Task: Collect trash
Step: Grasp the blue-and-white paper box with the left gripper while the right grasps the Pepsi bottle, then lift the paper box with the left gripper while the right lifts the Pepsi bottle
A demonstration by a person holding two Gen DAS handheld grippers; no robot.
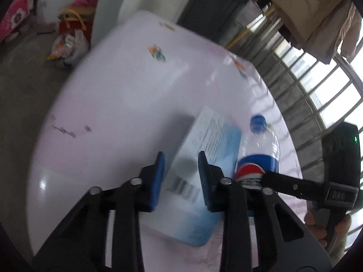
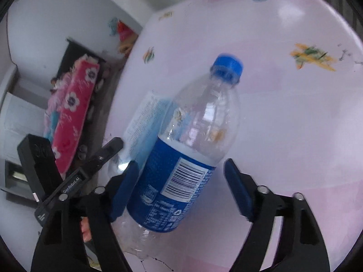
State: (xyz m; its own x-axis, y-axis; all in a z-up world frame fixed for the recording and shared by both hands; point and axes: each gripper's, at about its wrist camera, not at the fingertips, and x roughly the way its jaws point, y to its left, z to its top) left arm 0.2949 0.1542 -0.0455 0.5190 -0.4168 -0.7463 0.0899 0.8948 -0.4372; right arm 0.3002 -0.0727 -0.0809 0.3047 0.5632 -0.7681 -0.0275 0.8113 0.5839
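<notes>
On the pale pink table [image 1: 109, 104], a flat blue-and-white packet [image 1: 204, 158] lies just beside an empty, blue-capped plastic bottle [image 2: 192, 136]. The left gripper [image 1: 181, 179] straddles the packet, half-open; the right gripper [image 2: 181, 185] gapes around the bottle, gripping nothing

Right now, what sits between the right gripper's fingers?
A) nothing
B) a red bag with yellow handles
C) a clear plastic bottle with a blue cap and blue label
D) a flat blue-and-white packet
C: in the right wrist view the bottle lies on the table between the right gripper fingers, which stand apart, the right-hand one clear of the bottle.
</notes>
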